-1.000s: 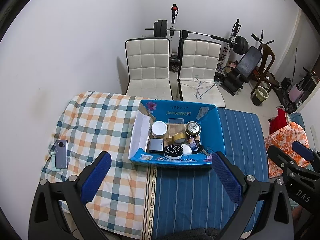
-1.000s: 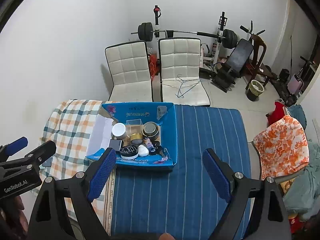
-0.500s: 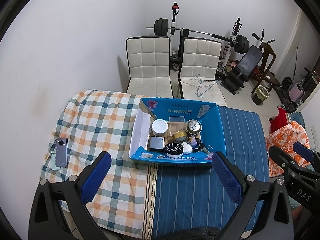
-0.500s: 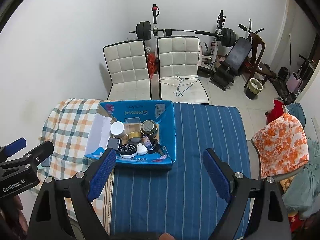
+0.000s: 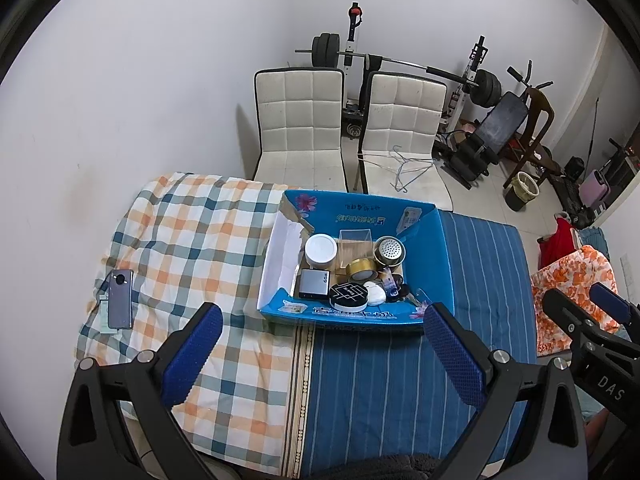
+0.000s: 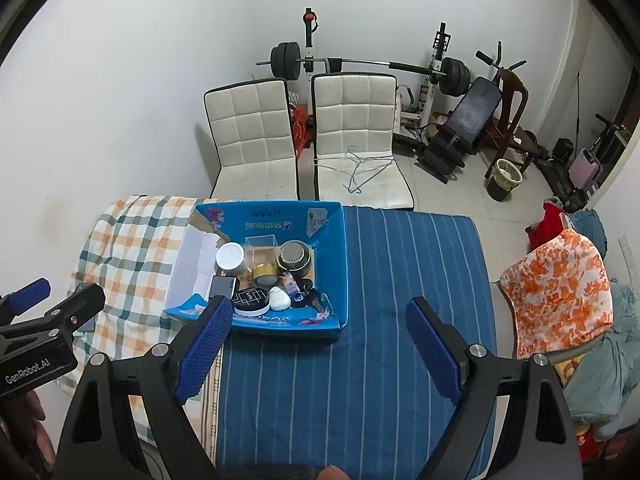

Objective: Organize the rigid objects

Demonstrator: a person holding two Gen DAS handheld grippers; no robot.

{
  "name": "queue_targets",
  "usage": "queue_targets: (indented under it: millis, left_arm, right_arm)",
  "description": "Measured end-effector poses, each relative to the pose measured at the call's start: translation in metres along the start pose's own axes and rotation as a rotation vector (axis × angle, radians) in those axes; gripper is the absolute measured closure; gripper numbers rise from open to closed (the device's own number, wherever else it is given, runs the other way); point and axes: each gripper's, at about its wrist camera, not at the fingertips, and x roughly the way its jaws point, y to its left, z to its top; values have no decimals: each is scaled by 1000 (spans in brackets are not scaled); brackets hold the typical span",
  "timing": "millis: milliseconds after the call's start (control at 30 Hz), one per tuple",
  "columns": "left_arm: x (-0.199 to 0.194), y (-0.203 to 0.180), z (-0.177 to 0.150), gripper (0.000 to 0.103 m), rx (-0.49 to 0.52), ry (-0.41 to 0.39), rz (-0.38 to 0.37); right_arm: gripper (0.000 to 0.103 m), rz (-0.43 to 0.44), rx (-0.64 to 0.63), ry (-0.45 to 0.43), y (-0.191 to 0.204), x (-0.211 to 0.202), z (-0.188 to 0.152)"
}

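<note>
Both pairs of jaws are spread wide and hold nothing: the left gripper (image 5: 322, 350) and right gripper (image 6: 320, 342) hover above the near part of the bed (image 6: 360, 380). The task's things lie ahead of both, piled in the blue cardboard box (image 5: 442, 264): a black patterned round tin (image 5: 349, 295) nearest, a grey power adapter (image 5: 314, 283) beside it, then gold tape (image 5: 361, 269) and a white-lidded jar (image 5: 321, 249). The left gripper seems more squarely lined up. A phone (image 5: 121, 298) lies apart on the checked blanket (image 5: 192, 240), which offers open room; two white chairs (image 5: 304, 120) stand beyond.
</note>
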Motion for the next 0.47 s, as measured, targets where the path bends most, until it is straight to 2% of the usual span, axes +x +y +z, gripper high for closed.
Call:
queue_targets:
  millis: [467]
  left_arm:
    - [1, -1, -10, 0, -13, -8, 1]
  right_arm:
    - [12, -4, -6, -2, 6, 0, 1]
